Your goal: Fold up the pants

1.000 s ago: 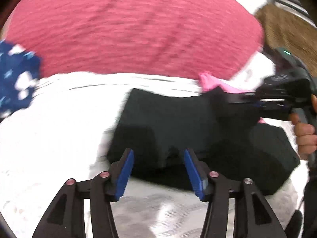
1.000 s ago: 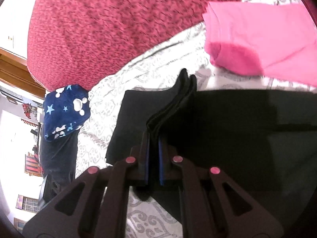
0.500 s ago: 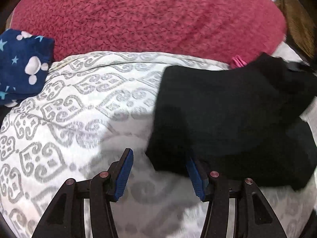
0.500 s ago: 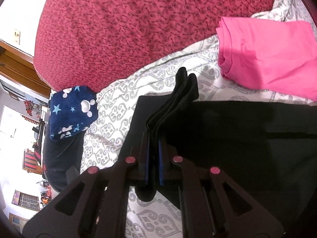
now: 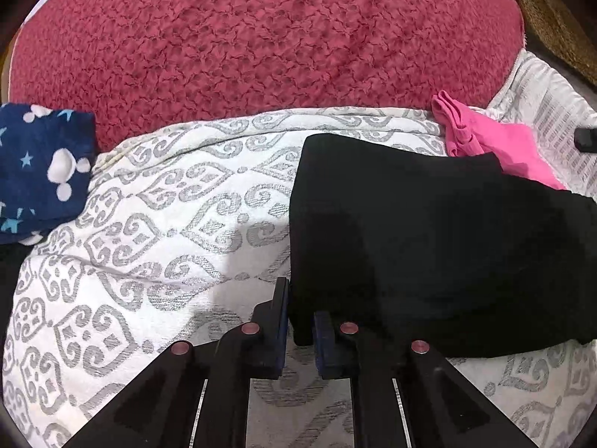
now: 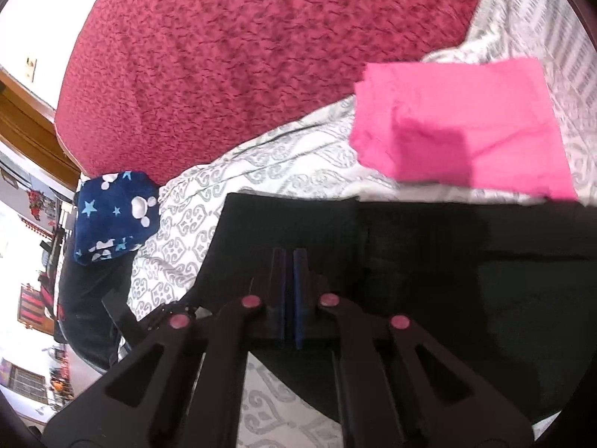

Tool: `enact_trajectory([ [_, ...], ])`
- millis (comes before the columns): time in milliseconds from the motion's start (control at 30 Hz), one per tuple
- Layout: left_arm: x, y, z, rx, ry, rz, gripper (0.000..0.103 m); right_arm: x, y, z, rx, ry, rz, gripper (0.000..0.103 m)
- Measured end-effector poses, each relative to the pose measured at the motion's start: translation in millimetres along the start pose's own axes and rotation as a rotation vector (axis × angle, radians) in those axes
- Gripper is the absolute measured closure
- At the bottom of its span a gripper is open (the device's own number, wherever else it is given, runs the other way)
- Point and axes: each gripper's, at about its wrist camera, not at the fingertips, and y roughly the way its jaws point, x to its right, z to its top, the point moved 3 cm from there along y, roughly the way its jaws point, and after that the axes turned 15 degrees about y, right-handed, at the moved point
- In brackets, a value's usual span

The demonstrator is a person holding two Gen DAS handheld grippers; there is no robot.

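The black pants lie folded into a flat stack on the bed's patterned white-and-grey cover, towards its right side in the left wrist view. No boxes, baskets or other containers show in either view; everything lies straight on the bedding.

The left tool sits low at the near left corner of the pants. Its blue-padded fingers stand nearly together, with only a narrow gap, and the corner of the black cloth sits in that gap. Whether the pads truly pinch the cloth cannot be told.

The right tool hangs over the pants with its fingers closed, pads almost touching and nothing visible between them. Black cloth fills the view beneath and to the right of it.

A folded pink garment lies just beyond the pants, its near edge touching or slightly under them. A large red blanket covers the far part of the bed. A navy cloth with stars rests at the left edge of the cover, well apart from the pants.
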Motion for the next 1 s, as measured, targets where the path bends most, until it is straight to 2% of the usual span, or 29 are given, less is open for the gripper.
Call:
enact_trajectory([
  [100,2,1,0,-0.009,0.008,0.008,0.093,21,6,-3,-0.013,0.034,-0.020,0.098],
  [167,2,2,-2,-0.017,0.004,0.005,0.093,38,21,-7,-0.075,0.078,-0.033,0.097],
  [200,1,3,-2,-0.020,0.001,0.002,0.093,45,28,-10,-0.106,0.098,-0.038,0.091],
  [233,0,3,-3,-0.022,-0.002,-0.002,0.093,53,36,-14,-0.136,0.120,-0.047,0.078],
  [300,-2,5,-4,-0.030,-0.010,-0.011,0.093,68,51,-20,-0.184,0.177,-0.063,0.061],
  [400,-3,8,-6,-0.037,-0.020,-0.024,0.093,85,71,-24,-0.234,0.258,-0.010,0.059],
  [467,-4,10,-6,-0.039,-0.023,-0.034,0.093,88,80,-22,-0.239,0.280,0.011,0.059],
  [567,-4,13,-7,-0.046,-0.024,-0.041,0.093,76,94,-14,-0.229,0.249,0.041,0.058],
  [633,-3,14,-6,-0.048,-0.022,-0.043,0.093,64,107,-9,-0.241,0.221,0.043,0.045],
  [667,-3,15,-6,-0.048,-0.021,-0.044,0.093,55,113,-6,-0.236,0.205,0.037,0.044],
  [700,-4,16,-6,-0.048,-0.021,-0.046,0.092,48,118,-4,-0.228,0.187,0.023,0.048],
  [733,-4,16,-6,-0.048,-0.022,-0.048,0.092,45,119,-2,-0.217,0.172,0.006,0.086],
  [767,-4,17,-5,-0.048,-0.022,-0.050,0.092,39,119,-2,-0.202,0.149,-0.015,0.093],
  [800,-5,17,-5,-0.047,-0.022,-0.051,0.092,33,121,-3,-0.204,0.127,-0.041,0.097],
  [867,-5,17,-5,-0.047,-0.022,-0.051,0.092,22,110,-7,-0.153,0.091,-0.065,0.097],
  [1000,-1,14,-5,-0.047,-0.003,-0.045,0.086,7,75,-9,-0.084,0.061,-0.040,0.097],
])
